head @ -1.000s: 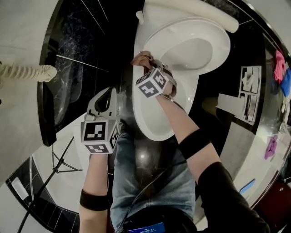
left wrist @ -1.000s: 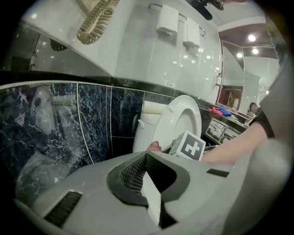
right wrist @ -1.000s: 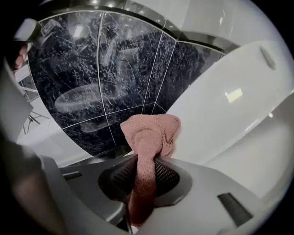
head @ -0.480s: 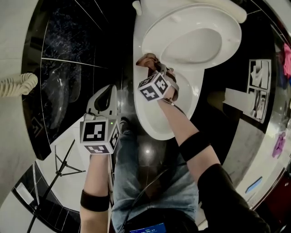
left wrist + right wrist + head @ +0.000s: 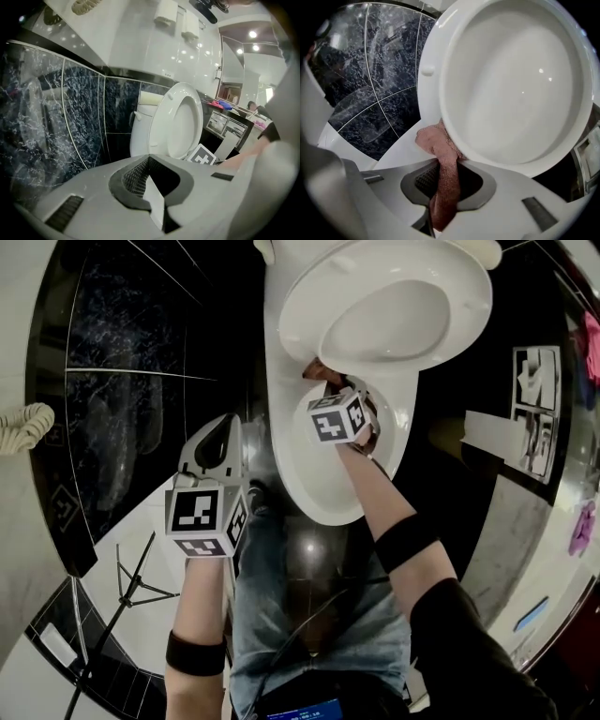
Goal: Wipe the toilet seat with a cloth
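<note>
A white toilet fills the top of the head view, its seat (image 5: 394,306) tipped up over the bowl rim (image 5: 314,484). My right gripper (image 5: 333,388) is shut on a pinkish-brown cloth (image 5: 322,371). In the right gripper view the cloth (image 5: 440,154) runs up from between the jaws of the right gripper (image 5: 443,192), and its bunched end presses against the seat's lower left edge (image 5: 440,89). My left gripper (image 5: 223,435) hangs left of the bowl, apart from it. In its own view the left gripper (image 5: 156,202) is shut and empty.
Dark marbled tiles (image 5: 131,362) cover the surface left of the toilet, with a coiled white hose (image 5: 23,425) at the far left. A shelf unit (image 5: 534,381) stands to the right. A thin tripod (image 5: 127,577) stands at lower left. The person's jeans-clad legs (image 5: 281,615) are below the bowl.
My right gripper has carried the cloth rightward along the seat's edge, from its left side toward its near end, and has rolled. The left gripper has kept its place in the picture.
</note>
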